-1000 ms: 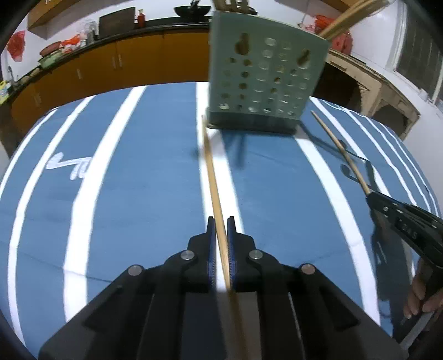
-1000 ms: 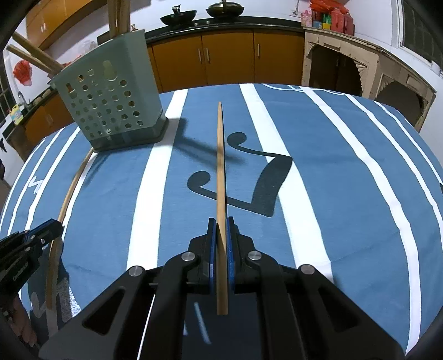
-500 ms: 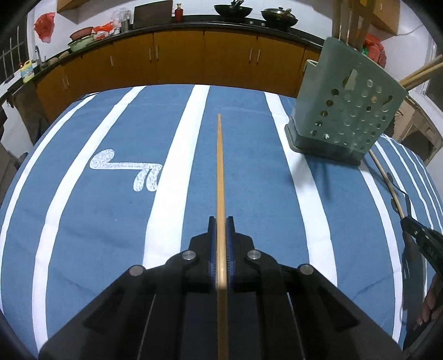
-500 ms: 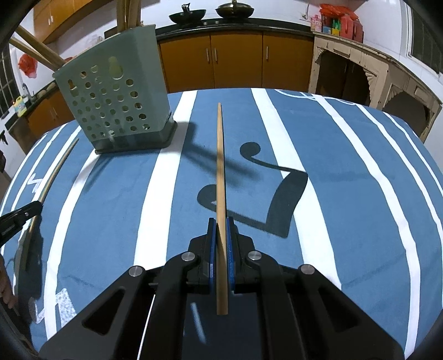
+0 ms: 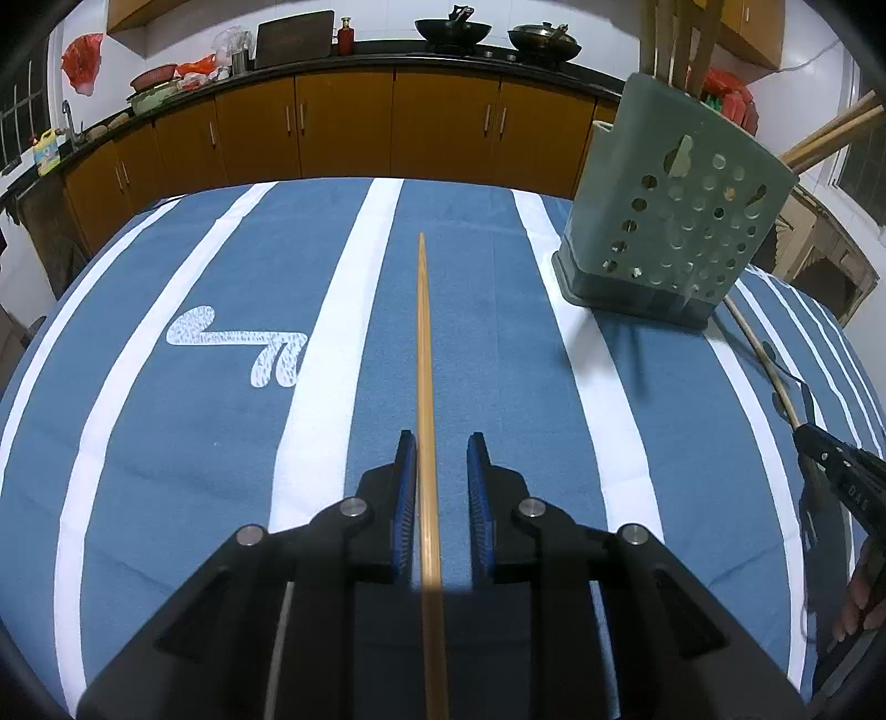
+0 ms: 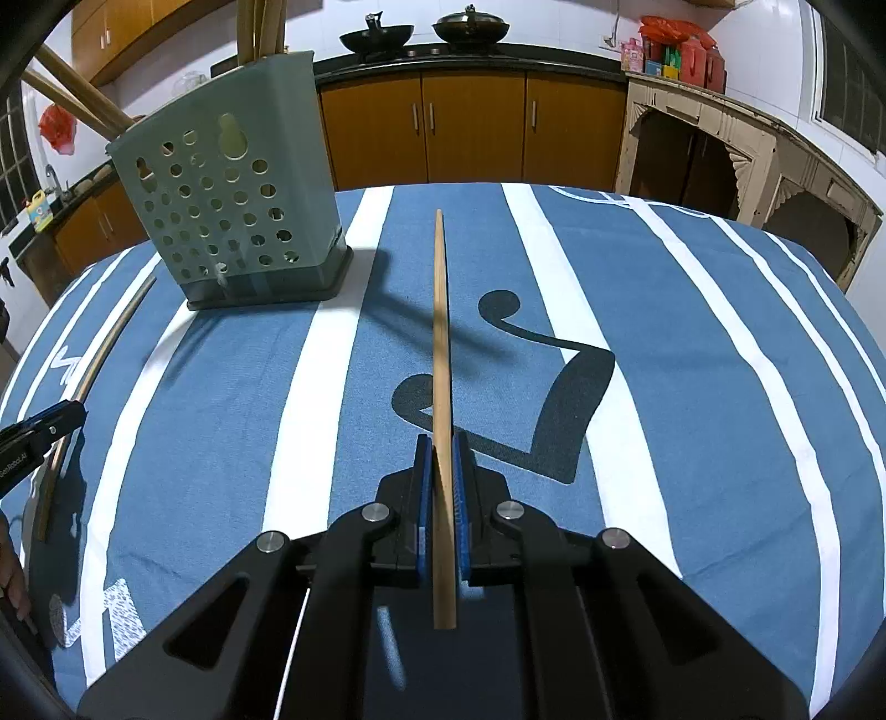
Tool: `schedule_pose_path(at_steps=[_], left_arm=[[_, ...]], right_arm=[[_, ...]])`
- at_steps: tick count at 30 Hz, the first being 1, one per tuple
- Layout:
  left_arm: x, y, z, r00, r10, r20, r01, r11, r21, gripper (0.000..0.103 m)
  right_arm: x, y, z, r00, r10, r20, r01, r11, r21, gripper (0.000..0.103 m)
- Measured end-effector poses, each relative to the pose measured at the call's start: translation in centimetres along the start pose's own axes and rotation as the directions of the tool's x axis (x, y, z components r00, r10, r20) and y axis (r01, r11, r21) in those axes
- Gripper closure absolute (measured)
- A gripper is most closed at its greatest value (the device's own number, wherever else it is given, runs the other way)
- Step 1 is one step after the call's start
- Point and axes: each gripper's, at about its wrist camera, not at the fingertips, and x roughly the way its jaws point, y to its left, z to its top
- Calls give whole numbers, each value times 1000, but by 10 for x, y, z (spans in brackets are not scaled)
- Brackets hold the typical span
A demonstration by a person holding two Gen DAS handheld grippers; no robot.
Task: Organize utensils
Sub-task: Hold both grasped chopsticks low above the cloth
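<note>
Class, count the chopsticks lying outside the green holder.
2: one chopstick between the left hand-held gripper pads, one chopstick clamped in the right hand-held gripper. Others stand in the holder.

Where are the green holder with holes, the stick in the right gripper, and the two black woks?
green holder [image 6: 232,221], right wrist view, its holed front wall
stick [image 6: 440,332], right wrist view, middle of its shaft
woks [image 6: 376,37], right wrist view, the left wok's bowl

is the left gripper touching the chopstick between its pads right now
Cannot tell. In the left wrist view the left gripper has just been opening; the chopstick lies close by the left pad, clear of the right.
</note>
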Motion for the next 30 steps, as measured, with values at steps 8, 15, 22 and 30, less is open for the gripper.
schedule_pose_path(at_steps=[8, 15, 22, 30], left_arm=[[-1, 0, 0, 1000, -1, 0, 1, 1000, -1, 82], [-7, 2, -8, 1000, 7, -2, -7, 1000, 11, 82], [-12, 3, -15, 1000, 11, -4, -11, 1000, 16, 84], [-14, 8, -16, 1000, -7, -26, 7, 1000, 10, 95]], right_arm=[[0, 0, 0, 1000, 0, 0, 0, 1000, -1, 94], [-2, -3, -4, 1000, 12, 0, -12, 1000, 20, 94], [-2, -3, -5, 1000, 1, 0, -1, 1000, 14, 94], [-6, -6, -6, 999, 39, 1, -39, 999, 33, 95]])
